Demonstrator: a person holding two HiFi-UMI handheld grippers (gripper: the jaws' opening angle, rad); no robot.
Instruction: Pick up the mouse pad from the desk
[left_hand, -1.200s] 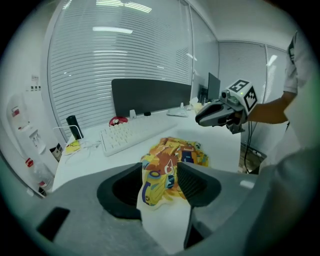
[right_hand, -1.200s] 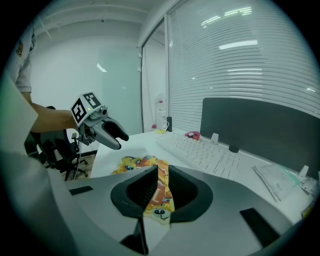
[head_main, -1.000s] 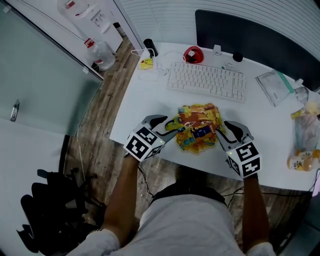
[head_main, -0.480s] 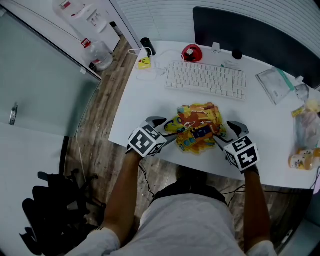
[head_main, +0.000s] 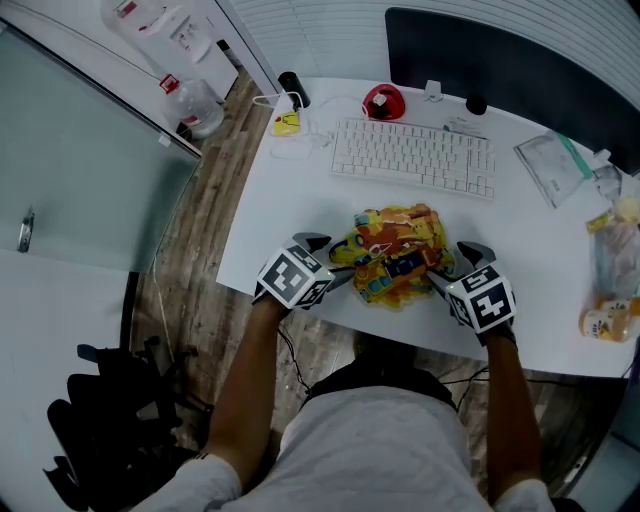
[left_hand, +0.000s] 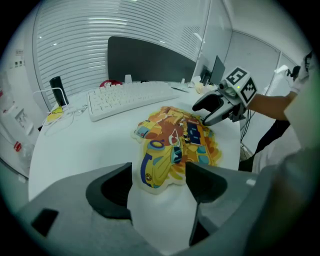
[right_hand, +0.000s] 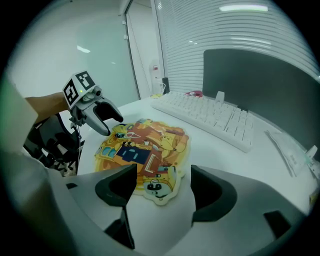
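A white desk (head_main: 270, 215) carries a white keyboard (head_main: 413, 158) toward its far side. Nearer the front edge, the cartoon-printed mouse pad (head_main: 395, 255) lies flat on the desktop, well short of the keyboard. I flank it with both tools. My left gripper (head_main: 335, 262) points down at the pad's left edge, its jaws opening, and that edge lies between them without either pad pressing on it. My right gripper (head_main: 452, 266) mirrors it on the opposite side, its jaws also opening, with the pad's rim between them and unpinched.
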